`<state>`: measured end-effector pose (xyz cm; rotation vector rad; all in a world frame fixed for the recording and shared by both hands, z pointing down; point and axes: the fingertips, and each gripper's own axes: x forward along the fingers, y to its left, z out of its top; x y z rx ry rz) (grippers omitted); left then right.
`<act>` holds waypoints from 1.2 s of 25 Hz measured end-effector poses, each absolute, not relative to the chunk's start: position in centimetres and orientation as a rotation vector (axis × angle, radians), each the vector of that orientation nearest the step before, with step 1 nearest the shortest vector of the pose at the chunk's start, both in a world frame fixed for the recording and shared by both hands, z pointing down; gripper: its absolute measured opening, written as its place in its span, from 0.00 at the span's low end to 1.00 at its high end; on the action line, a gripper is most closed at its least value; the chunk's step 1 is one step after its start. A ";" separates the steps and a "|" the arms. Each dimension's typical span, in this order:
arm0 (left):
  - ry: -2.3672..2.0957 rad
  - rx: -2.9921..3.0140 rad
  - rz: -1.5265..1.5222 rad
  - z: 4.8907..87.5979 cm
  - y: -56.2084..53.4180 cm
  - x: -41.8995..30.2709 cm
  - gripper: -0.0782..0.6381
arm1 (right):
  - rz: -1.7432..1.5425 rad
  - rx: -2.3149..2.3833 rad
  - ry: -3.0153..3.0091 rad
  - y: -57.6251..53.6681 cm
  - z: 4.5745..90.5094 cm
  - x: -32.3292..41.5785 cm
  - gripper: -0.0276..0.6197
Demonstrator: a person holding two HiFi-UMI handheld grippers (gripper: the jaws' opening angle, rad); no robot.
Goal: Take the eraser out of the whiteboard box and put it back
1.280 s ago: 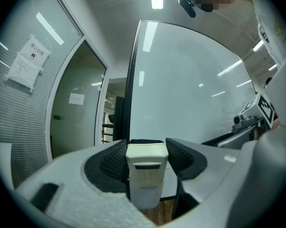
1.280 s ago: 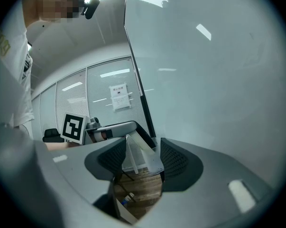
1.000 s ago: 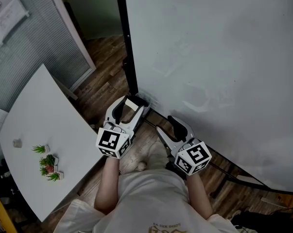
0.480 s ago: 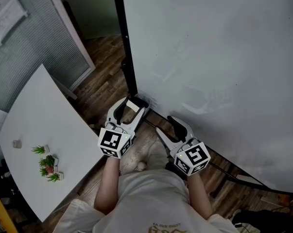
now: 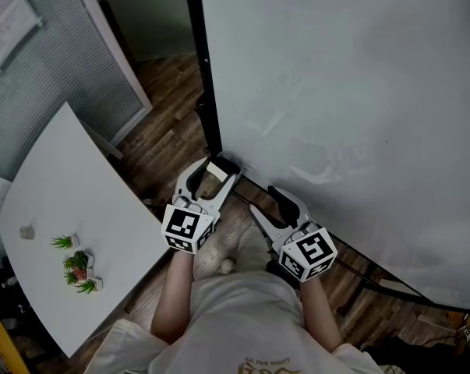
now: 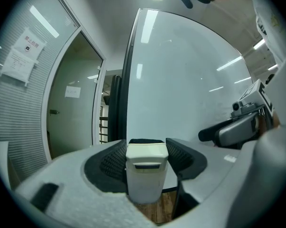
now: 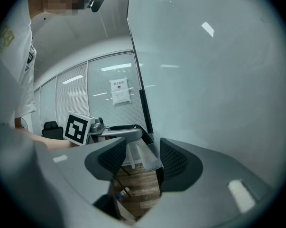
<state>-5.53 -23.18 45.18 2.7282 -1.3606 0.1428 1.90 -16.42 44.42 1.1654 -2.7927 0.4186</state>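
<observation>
A cream eraser (image 6: 145, 172) with a black felt edge stands upright between my left gripper's pads; both ribbed pads press on its sides. In the head view the left gripper (image 5: 216, 167) holds the eraser (image 5: 217, 171) by the lower left corner of the whiteboard (image 5: 336, 92), next to its black frame post (image 5: 207, 107). My right gripper (image 5: 264, 202) hovers just to the right, open, with nothing between its fingers (image 7: 173, 158); through its gap show the wooden floor and a pale tray-like part (image 7: 145, 156). I cannot make out the whiteboard box clearly.
A white table (image 5: 63, 201) with small potted plants (image 5: 77, 265) stands at the left. A glass partition with blinds (image 5: 55, 76) lies behind it. The wooden floor (image 5: 168, 123) runs between table and board. The person's shirt (image 5: 242, 318) fills the bottom edge.
The left gripper with the eraser has edged slightly toward the board's corner. The right gripper has stayed put.
</observation>
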 end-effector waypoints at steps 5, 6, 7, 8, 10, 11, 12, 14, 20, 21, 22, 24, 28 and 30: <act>-1.354 2.742 0.170 45.5 -23.4 -5.2 0.47 | 0.428 1.171 -2.781 -16.6 44.5 1.9 0.39; -1.353 2.742 0.174 45.6 -23.4 -5.2 0.47 | 0.430 1.171 -2.780 -16.6 44.5 2.0 0.39; -1.351 2.741 0.177 45.7 -23.4 -5.2 0.47 | 0.434 1.170 -2.780 -16.6 44.5 2.0 0.39; -1.349 2.739 0.180 45.9 -23.4 -5.2 0.47 | 0.439 1.170 -2.782 -16.6 44.5 1.9 0.39; -1.346 2.738 0.187 46.1 -23.4 -5.2 0.47 | 0.453 1.170 -2.791 -16.5 44.5 2.0 0.39; -1.346 2.738 0.189 46.2 -23.4 -5.1 0.47 | 0.458 1.170 -2.795 -16.5 44.5 2.0 0.39; -1.346 2.738 0.192 46.3 -23.4 -5.1 0.47 | 0.460 1.170 -2.798 -16.5 44.5 2.0 0.39; -1.345 2.738 0.196 46.5 -23.4 -5.1 0.47 | 0.463 1.169 -2.798 -16.5 44.6 2.0 0.39; -1.338 2.736 0.217 46.9 -23.7 -4.9 0.47 | 0.466 1.170 -2.793 -16.7 44.6 2.1 0.39; -1.335 2.734 0.224 47.0 -23.7 -4.9 0.47 | 0.466 1.169 -2.793 -16.8 44.6 2.1 0.39; -1.333 2.732 0.229 47.1 -23.7 -4.9 0.47 | 0.466 1.169 -2.793 -16.8 44.5 2.1 0.39; -1.334 2.736 0.227 47.1 -23.8 -4.8 0.47 | 0.467 1.167 -2.796 -16.8 44.5 2.0 0.39; -1.348 2.756 0.251 47.2 -23.8 -4.8 0.47 | 0.468 1.174 -2.803 -16.9 44.3 2.1 0.38; -1.345 2.766 0.251 47.0 -23.8 -4.7 0.46 | 0.461 1.178 -2.798 -16.8 44.3 2.2 0.38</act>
